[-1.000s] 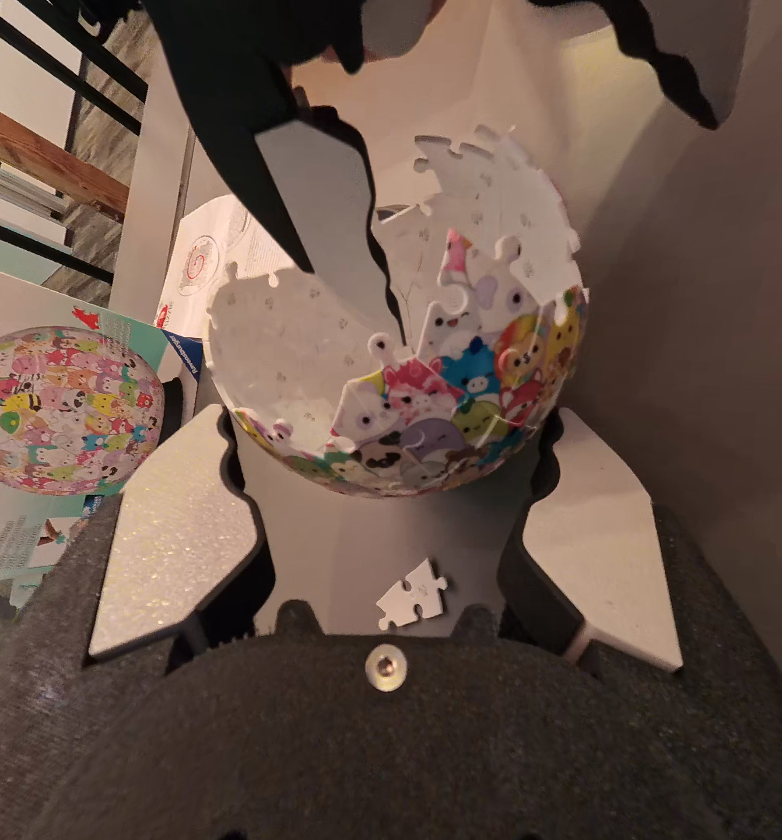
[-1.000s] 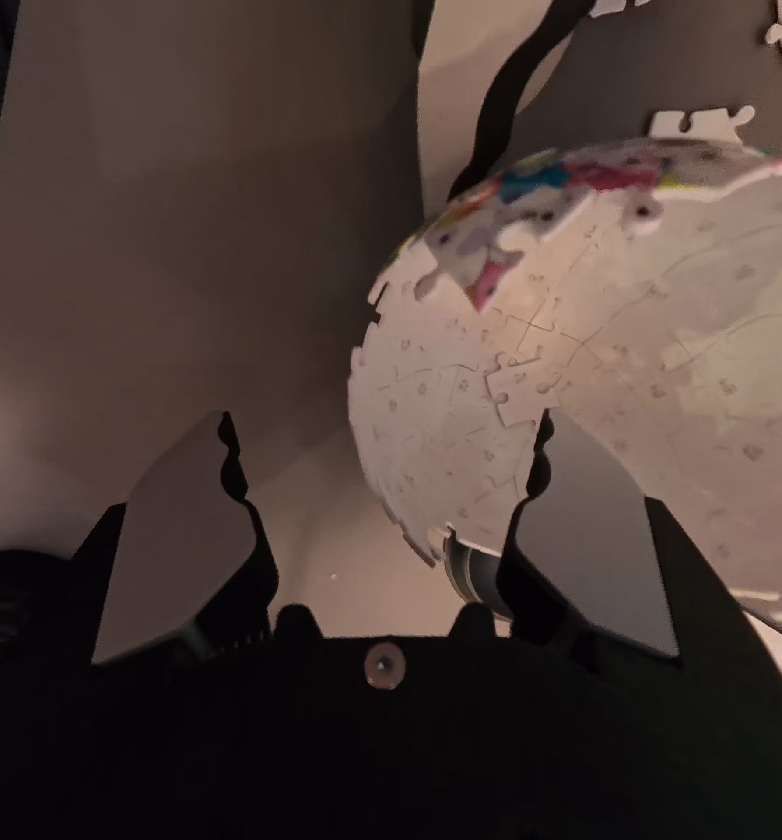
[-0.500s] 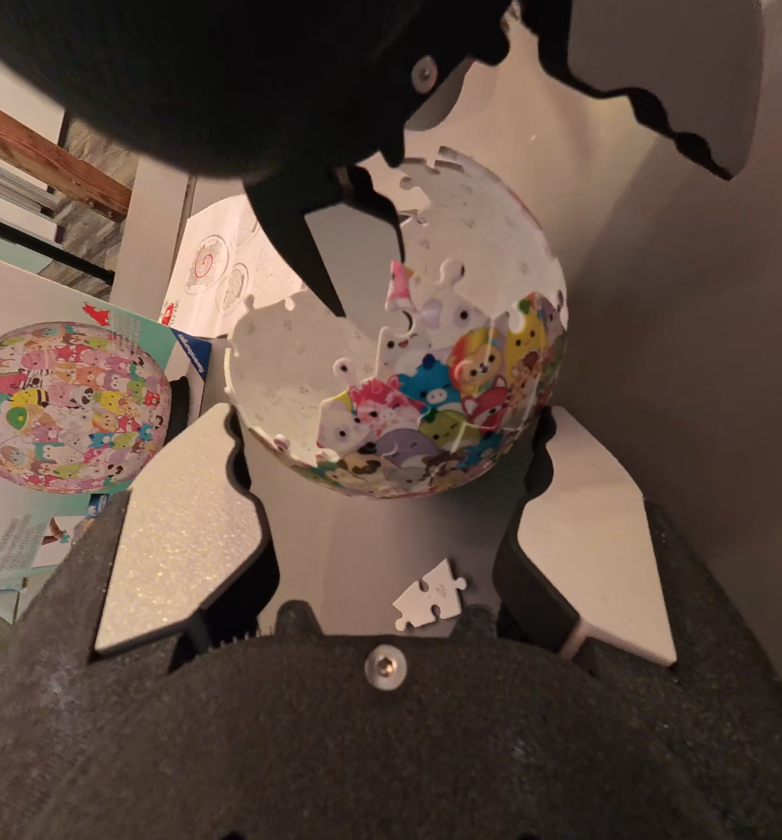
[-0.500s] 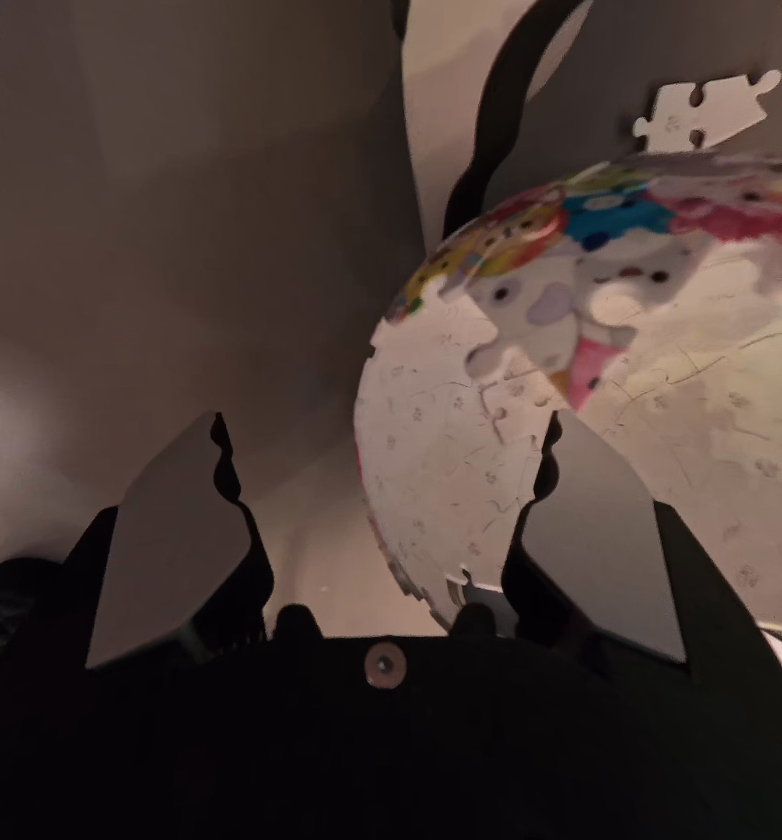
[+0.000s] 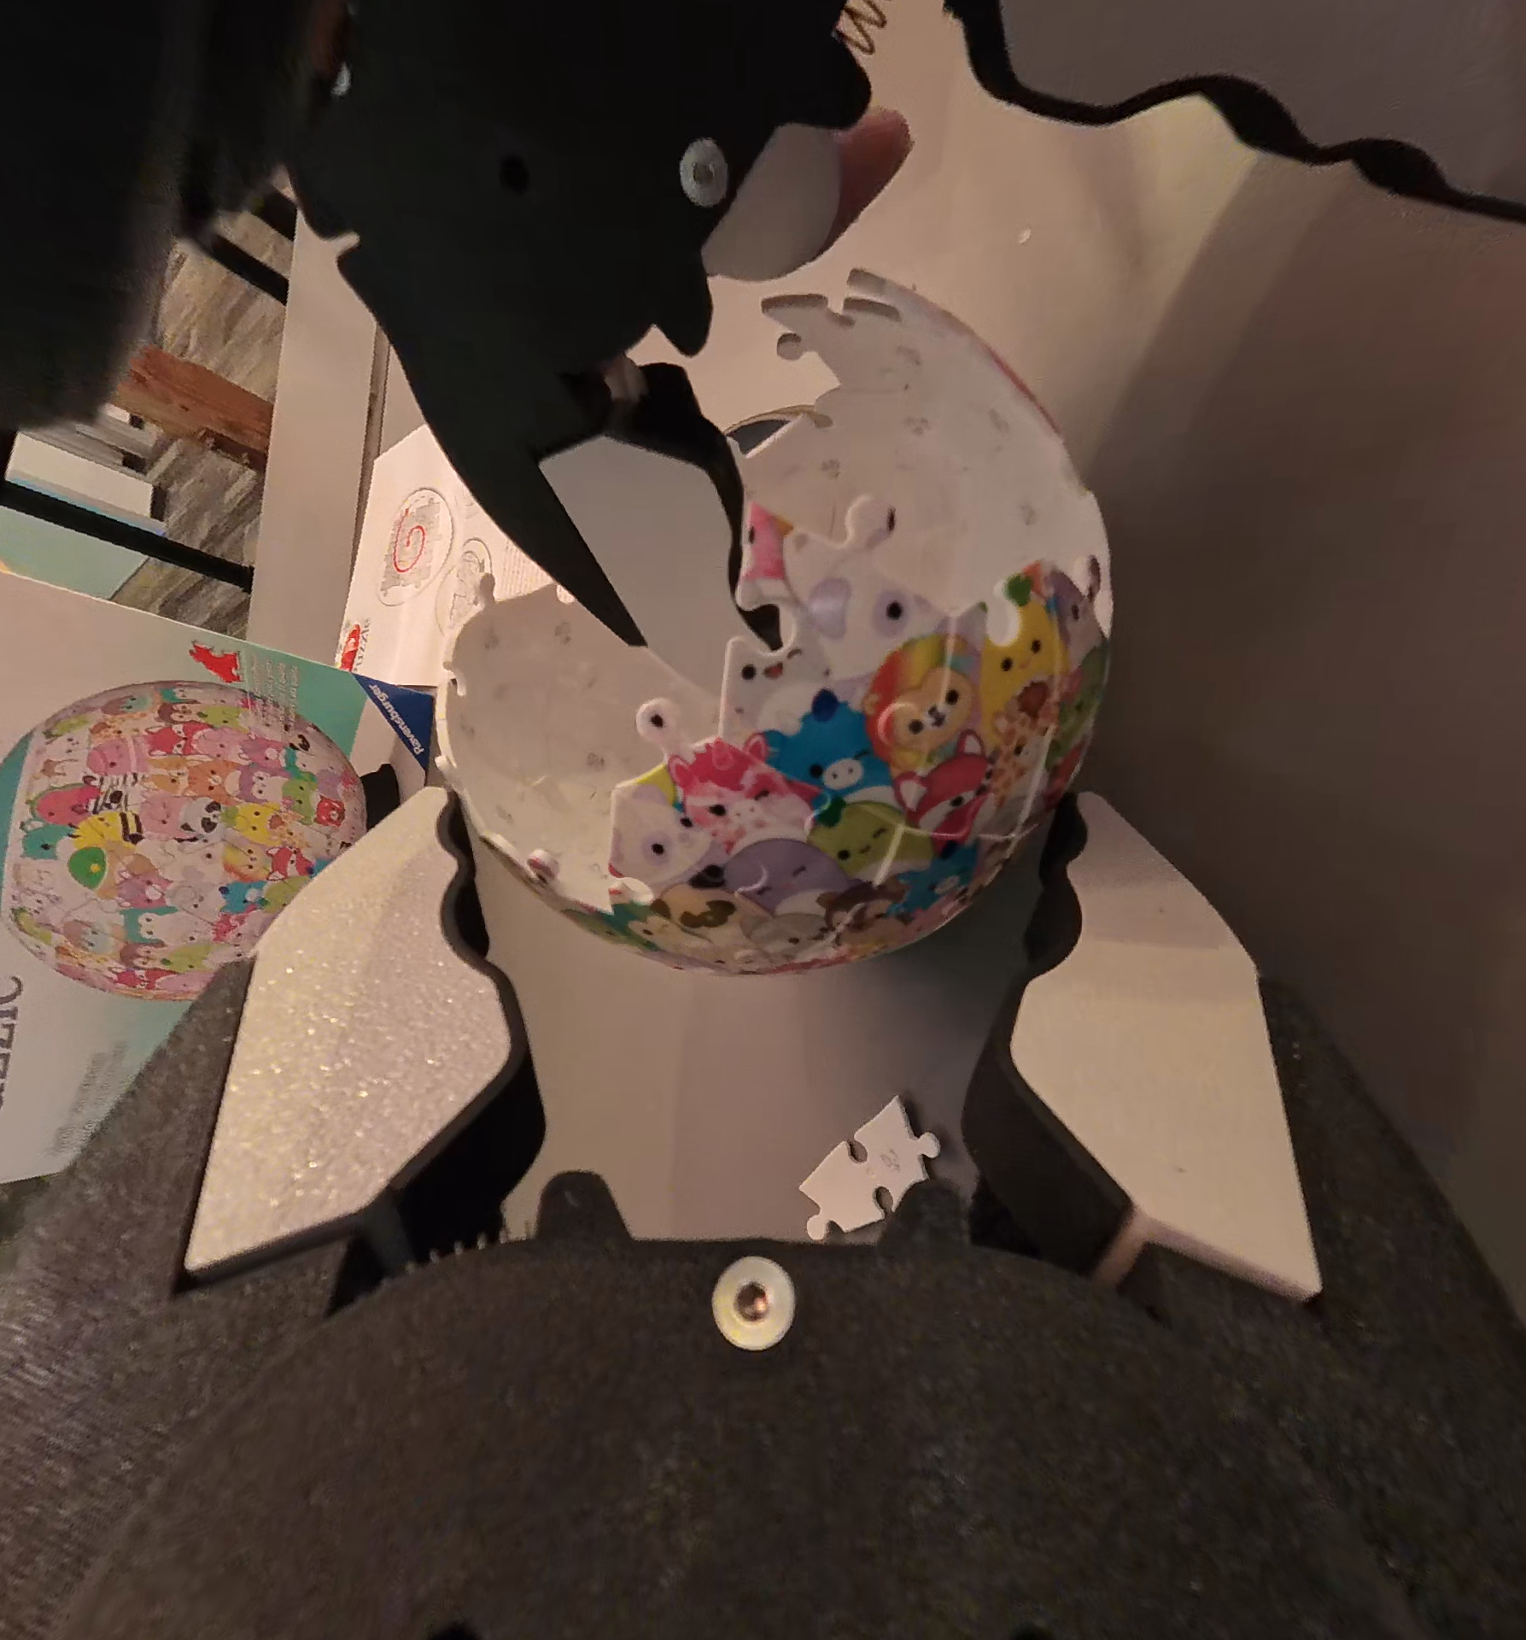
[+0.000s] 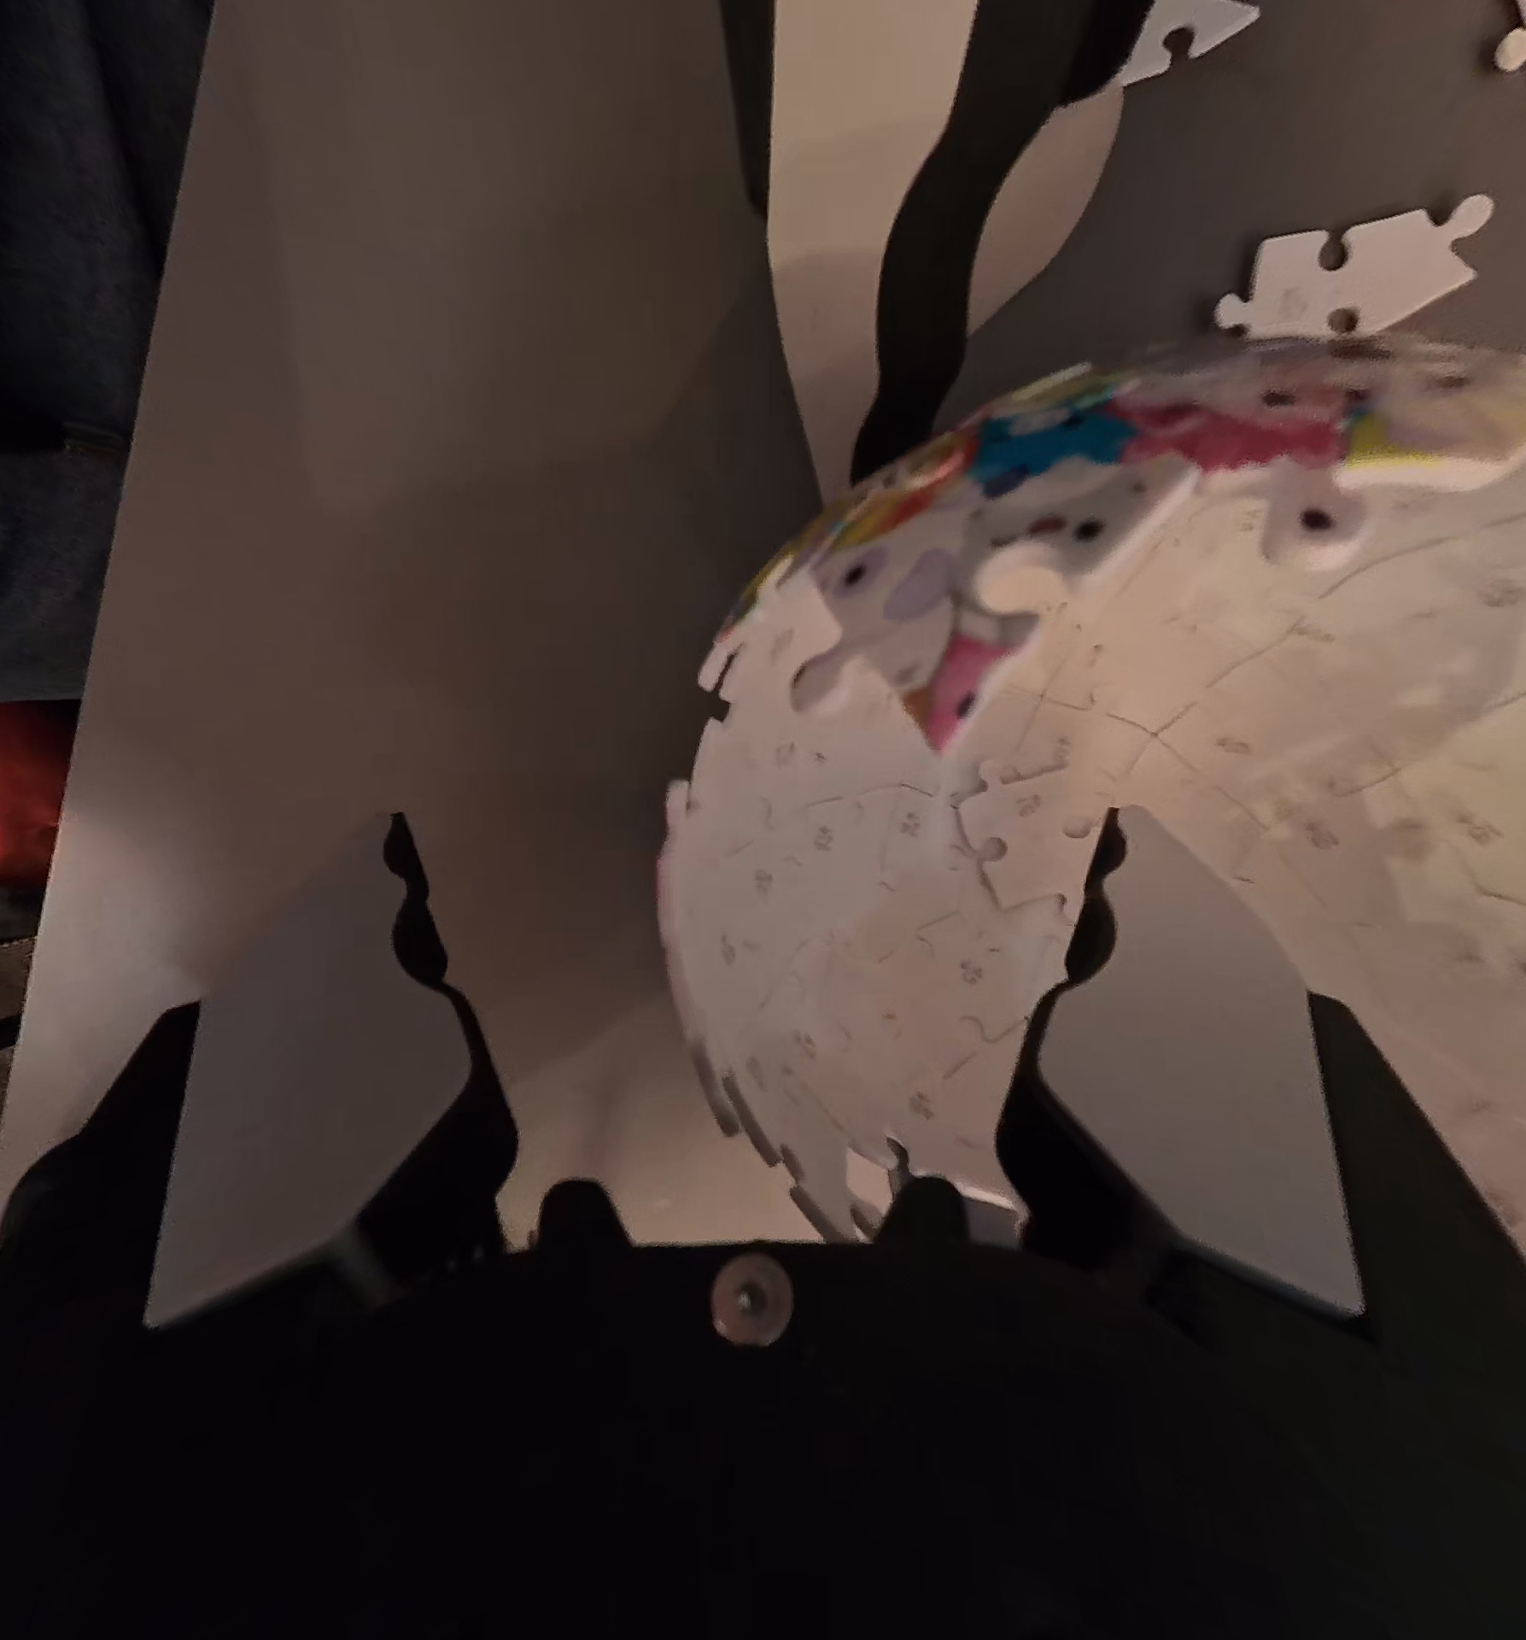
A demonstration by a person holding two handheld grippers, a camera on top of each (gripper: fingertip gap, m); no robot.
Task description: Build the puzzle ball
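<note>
- Two grippers share this scene with one half-built puzzle ball, and both wrist views look at it.
- At the far left in the left wrist view lies the puzzle box [image 5: 120, 799], pale with a teal panel, a printed picture of the finished ball and lettering on its face; I leave the words unread.
- Just right of it, farther off, a white instruction sheet [image 5: 440, 550] with small round diagrams lies on the grey table [image 5: 1362, 621].
- The left gripper [image 5: 755, 896] stands wide open with nothing between its fingers; the ball sits just beyond its tips.
- The puzzle ball [image 5: 830, 754] is an open shell resting on the table: white inside, bright cartoon animals outside, jagged unfinished rim, the near right side built highest.
- Nothing can be seen lying inside the shell.
- The right gripper [image 5: 697, 630] reaches down from above, one finger tip inside the shell; its jaws are spread wide and grip nothing.
- A loose white piece [image 5: 870, 1162] lies face-down near the left gripper's right finger.
- In the right wrist view the ball [image 6: 1096, 843] fills the right side, blurred.
</note>
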